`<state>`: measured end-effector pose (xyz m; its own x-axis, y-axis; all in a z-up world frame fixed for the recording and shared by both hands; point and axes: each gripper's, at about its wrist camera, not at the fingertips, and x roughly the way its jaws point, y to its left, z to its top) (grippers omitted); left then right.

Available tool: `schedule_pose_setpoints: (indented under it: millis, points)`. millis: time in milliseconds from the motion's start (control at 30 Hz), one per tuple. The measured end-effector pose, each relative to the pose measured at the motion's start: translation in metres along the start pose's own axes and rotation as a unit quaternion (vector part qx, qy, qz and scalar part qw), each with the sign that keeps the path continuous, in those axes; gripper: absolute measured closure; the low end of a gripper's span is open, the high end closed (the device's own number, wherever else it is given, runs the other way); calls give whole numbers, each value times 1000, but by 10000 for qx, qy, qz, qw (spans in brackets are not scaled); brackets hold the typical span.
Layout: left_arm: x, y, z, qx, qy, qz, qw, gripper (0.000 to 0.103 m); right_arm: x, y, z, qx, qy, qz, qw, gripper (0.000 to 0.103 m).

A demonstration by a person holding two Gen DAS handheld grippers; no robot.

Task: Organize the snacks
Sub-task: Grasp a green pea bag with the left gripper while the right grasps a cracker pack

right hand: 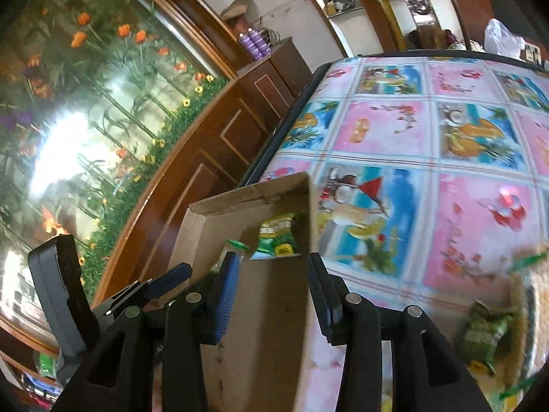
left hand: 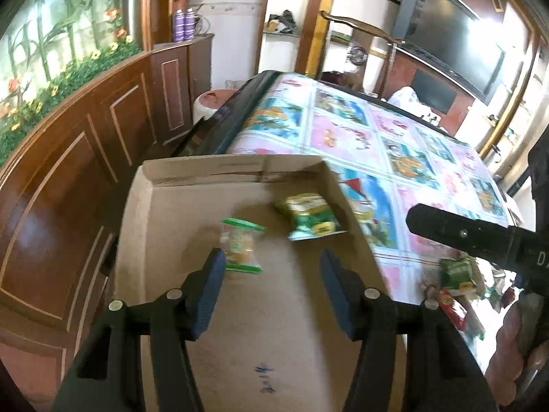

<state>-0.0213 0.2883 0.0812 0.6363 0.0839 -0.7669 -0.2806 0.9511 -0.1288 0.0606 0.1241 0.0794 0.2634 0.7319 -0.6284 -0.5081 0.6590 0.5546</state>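
Observation:
A shallow cardboard box [left hand: 178,226] lies on the table's left side. In it lie a small clear snack bag with green edges [left hand: 240,249] and a green snack packet [left hand: 310,216]. My left gripper [left hand: 272,274] is open and empty above the box, its left finger beside the clear bag. My right gripper [right hand: 271,278] is open and empty over the box's right wall [right hand: 274,309]; the green packet [right hand: 276,237] lies just beyond it. The right gripper's black body [left hand: 480,237] shows at the right of the left wrist view.
The table carries a pink and blue cartoon cloth [right hand: 429,158]. Loose green and red snack packets [left hand: 459,281] lie right of the box; they also show in the right wrist view [right hand: 483,333]. Wooden panelling [left hand: 68,185] runs along the left. A TV [left hand: 456,37] hangs beyond.

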Motion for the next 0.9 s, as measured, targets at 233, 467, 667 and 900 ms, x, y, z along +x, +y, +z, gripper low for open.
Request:
schedule_pose_setpoints:
  millis: [233,467,667,900]
  points:
    - [-21,-51,-8,330,-123,-304,9989,43,-64,-48,-21,211,-336,67,9992,56]
    - [-17,-120,-21,777,68,-703,9945,41,-114,-111,-38,672,-722,-94,9951,53]
    - [11,-171,-30,915,400,-881,9911,40,-129,-153,-44,1048,-906,-193,9902,53]
    - [60,-206,-30,950,781,-730,9897,40,-134,-177,-49,1398,-965,-53,9854,53]
